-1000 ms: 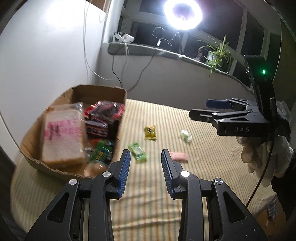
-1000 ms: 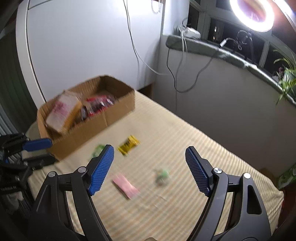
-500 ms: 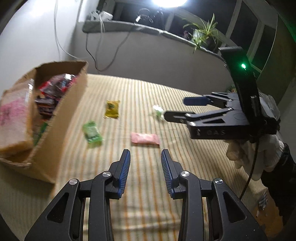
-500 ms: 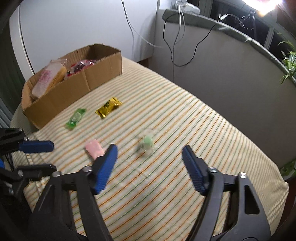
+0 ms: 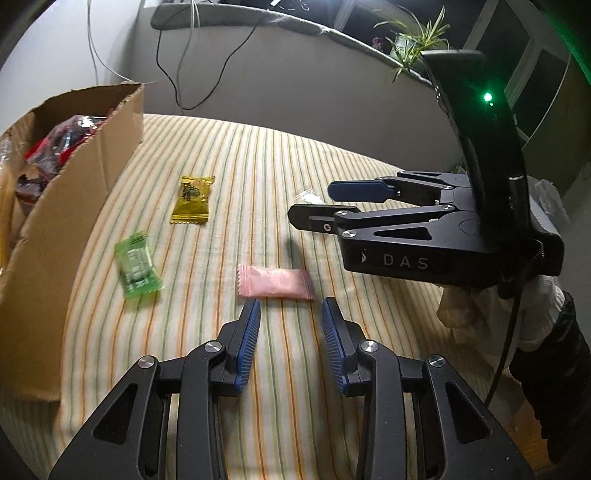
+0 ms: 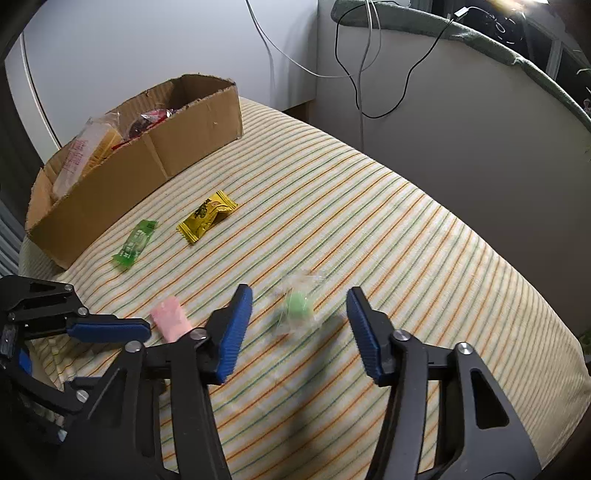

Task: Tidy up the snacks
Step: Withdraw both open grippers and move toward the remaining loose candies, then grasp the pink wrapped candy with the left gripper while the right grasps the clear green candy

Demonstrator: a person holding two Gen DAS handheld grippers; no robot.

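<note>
A pink snack packet (image 5: 275,283) lies flat on the striped cloth just beyond my left gripper (image 5: 291,308), whose blue pads stand apart with nothing between them. A clear-wrapped green candy (image 6: 297,306) lies between and just ahead of my right gripper's (image 6: 299,299) fingertips. Its jaws are closing and the pads do not touch the candy. A yellow packet (image 5: 192,200) and a green packet (image 5: 136,264) lie nearer the cardboard box (image 5: 79,177). In the left wrist view the right gripper (image 5: 314,205) hovers over the candy, which is mostly hidden.
The box (image 6: 147,162) holds a bread bag (image 6: 85,151) and red packets (image 5: 59,144). A grey wall with hanging cables (image 6: 354,74) runs behind the striped table (image 6: 406,240). A person's white-gloved hand (image 5: 491,306) holds the right gripper. A plant (image 5: 417,33) stands on the ledge.
Both grippers came down toward the cloth. The left one swung right, from facing the box to the pink packet. The right gripper's jaws narrowed around the green candy.
</note>
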